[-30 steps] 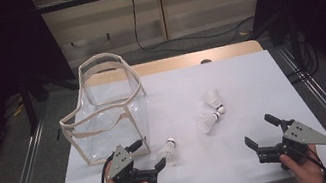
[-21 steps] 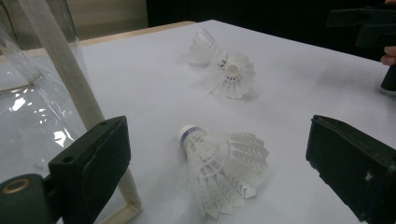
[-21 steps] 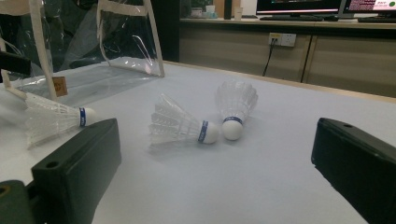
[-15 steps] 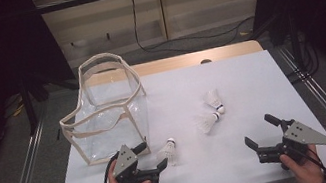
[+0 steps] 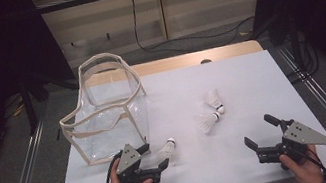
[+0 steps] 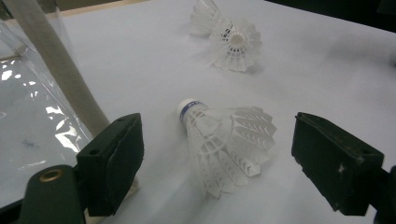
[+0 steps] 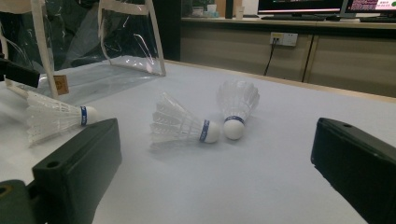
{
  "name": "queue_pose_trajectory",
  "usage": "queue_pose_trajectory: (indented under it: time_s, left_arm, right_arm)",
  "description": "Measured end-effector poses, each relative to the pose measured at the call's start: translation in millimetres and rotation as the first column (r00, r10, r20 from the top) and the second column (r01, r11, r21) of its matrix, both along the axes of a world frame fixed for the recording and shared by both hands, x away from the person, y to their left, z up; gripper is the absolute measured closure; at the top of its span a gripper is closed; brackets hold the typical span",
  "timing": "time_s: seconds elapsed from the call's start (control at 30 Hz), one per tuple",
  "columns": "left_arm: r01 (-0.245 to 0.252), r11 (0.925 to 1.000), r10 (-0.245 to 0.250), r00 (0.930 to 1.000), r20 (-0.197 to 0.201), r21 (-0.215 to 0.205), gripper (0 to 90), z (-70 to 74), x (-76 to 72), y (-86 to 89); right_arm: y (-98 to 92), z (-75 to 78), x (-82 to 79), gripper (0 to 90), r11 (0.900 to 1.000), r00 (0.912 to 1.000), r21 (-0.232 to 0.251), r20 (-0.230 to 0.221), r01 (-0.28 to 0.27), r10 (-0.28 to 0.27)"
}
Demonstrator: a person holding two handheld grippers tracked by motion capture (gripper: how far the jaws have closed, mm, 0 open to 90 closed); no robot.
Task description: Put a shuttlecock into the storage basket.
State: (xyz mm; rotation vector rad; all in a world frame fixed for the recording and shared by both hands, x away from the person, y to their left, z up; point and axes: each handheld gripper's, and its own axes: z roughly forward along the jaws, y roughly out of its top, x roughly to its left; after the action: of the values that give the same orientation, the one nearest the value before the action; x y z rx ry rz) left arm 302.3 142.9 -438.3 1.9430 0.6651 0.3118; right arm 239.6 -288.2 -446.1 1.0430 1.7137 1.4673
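Note:
A white shuttlecock (image 5: pixel 169 150) with a blue band lies on the white table (image 5: pixel 239 73), cork pointing away from me. My left gripper (image 5: pixel 157 155) straddles its feather skirt (image 6: pixel 224 144). Its jaws have just been closing, but in the left gripper view a gap remains on each side, so the pads do not touch it. Two more shuttlecocks (image 5: pixel 207 122) (image 5: pixel 214 100) lie cork to cork in the middle of the table. At the front right my right gripper (image 5: pixel 258 129) stands open and holds nothing, facing those two (image 7: pixel 182 126) (image 7: pixel 238 105).
A clear plastic bag (image 5: pixel 106 111) with beige trim stands open-topped at the table's left, just beyond my left gripper; its beige strap (image 6: pixel 60 70) runs beside the left jaw. The table's front edge lies just under both hands.
The left gripper's jaws have drawn a little closer together around the near shuttlecock. Both hands and all shuttlecocks stay where they were.

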Motion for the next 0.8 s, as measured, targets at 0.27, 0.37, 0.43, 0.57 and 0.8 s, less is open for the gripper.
queue_pose_trajectory:
  time_s: [0.27, 0.37, 0.43, 0.57, 0.8]
  left_arm:
    - [0.009, 0.9998, -0.009, 0.9998, -0.019, 0.015, 20.9, -1.8, 0.8, -4.8]
    - [0.005, 0.9998, -0.005, 0.9998, -0.022, 0.019, 22.1, -2.2, 1.3, -5.6]
    - [0.006, 0.9997, -0.006, 0.9996, -0.028, 0.023, 23.1, -2.5, 1.7, -5.8]
    - [0.005, 0.9994, -0.004, 0.9994, -0.035, 0.035, 26.1, -3.2, 2.2, -6.7]
    - [0.005, 0.9989, -0.003, 0.9991, -0.043, 0.048, 32.2, -4.0, 3.8, -7.7]
  right_arm:
    - [0.0, -0.3, 0.1, 1.7, 1.0, 1.0, -0.001, 0.0, -0.001, 0.001]
    - [-0.1, -0.2, 0.1, 1.7, 1.0, 1.0, 0.0, -0.001, -0.002, 0.002]
    - [-0.3, -0.4, 0.2, 1.7, 1.0, 1.0, -0.002, -0.001, -0.002, 0.002]
    - [-0.3, -0.2, -0.1, 1.7, 1.0, 1.0, 0.002, -0.001, -0.003, 0.003]
    - [-0.4, -0.6, 0.5, 1.7, 1.0, 1.0, 0.0, -0.002, -0.003, 0.003]
